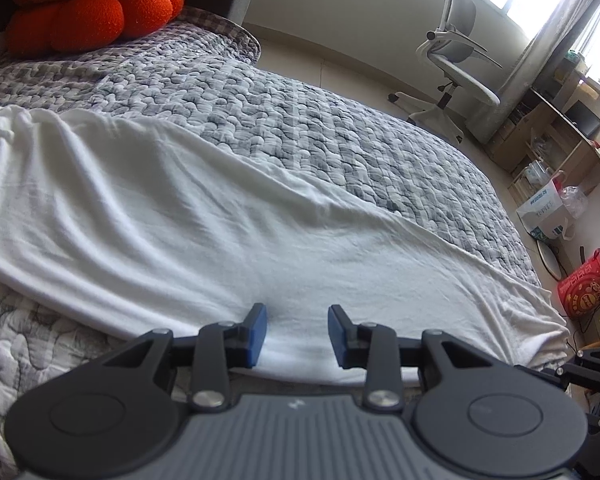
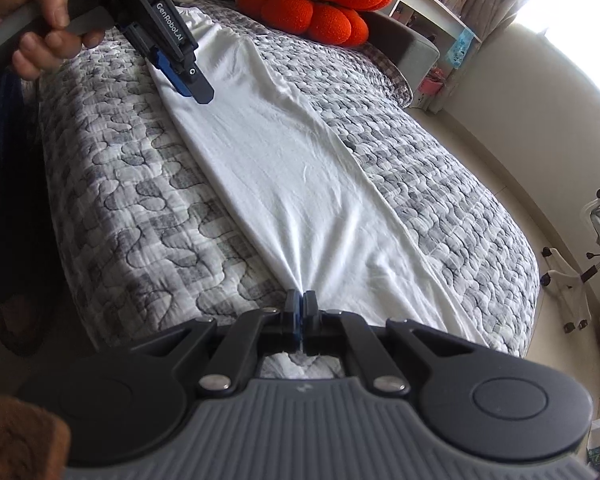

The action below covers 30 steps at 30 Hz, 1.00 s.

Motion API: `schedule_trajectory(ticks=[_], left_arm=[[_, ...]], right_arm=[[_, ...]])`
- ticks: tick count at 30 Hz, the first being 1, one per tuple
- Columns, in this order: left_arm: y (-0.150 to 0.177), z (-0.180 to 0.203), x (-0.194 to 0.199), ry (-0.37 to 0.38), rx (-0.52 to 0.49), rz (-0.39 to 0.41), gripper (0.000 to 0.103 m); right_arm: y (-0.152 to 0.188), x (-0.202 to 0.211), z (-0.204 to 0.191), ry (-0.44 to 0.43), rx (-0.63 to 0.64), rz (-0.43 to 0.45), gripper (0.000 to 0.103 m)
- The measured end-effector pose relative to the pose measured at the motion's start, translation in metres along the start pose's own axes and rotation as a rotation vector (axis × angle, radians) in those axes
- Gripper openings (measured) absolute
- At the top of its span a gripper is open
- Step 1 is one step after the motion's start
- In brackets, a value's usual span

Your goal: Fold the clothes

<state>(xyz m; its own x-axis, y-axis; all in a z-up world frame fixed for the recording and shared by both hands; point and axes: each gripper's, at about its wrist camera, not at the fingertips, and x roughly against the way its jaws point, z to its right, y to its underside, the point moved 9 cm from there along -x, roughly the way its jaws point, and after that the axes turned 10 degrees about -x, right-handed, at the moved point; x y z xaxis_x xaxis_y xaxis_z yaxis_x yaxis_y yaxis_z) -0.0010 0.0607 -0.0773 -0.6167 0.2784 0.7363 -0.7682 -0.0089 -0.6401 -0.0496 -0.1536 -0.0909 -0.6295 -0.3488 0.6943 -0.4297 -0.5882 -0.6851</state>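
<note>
Right wrist view — right claw (image 2: 299, 306) pinches white garment (image 2: 284, 168) edge.

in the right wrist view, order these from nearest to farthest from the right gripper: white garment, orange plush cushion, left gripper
1. white garment: pinched in the right gripper jaws, near bed edge.
2. left gripper: upper left, over the garment's far end.
3. orange plush cushion: top centre, at the bed's head.

My bed (image 2: 132, 184) has a grey and white quilted cover with a pebble pattern. A long white cotton garment (image 2: 284, 152) lies flat on it, a little wrinkled. At the head end rests a bright orange knotted plush cushion (image 2: 320, 0).
</note>
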Motion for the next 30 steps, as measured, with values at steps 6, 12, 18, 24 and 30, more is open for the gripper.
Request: schedule_trajectory(ticks=[6,12,18,24,30], left_arm=[[-0.004,-0.001,0.003,0.013,0.024,0.011,0.037],[-0.009,0.010,-0.002,0.028,0.022,0.012,0.038],[-0.009,0.029,-0.010,0.045,-0.016,-0.001,0.038],[-0.008,0.033,-0.015,0.046,-0.023,-0.012,0.040],[-0.008,0.038,-0.017,0.036,-0.052,-0.013,0.043]], right_arm=[[0.001,0.024,0.047,0.078,-0.196,0.072,0.032],[0.046,0.042,0.150,0.238,-0.696,0.060,0.042],[0.062,0.043,0.160,0.161,-0.870,0.033,0.042],[0.078,0.051,0.176,0.161,-0.984,0.026,0.031],[0.089,0.057,0.177,0.103,-1.057,0.016,0.029]])
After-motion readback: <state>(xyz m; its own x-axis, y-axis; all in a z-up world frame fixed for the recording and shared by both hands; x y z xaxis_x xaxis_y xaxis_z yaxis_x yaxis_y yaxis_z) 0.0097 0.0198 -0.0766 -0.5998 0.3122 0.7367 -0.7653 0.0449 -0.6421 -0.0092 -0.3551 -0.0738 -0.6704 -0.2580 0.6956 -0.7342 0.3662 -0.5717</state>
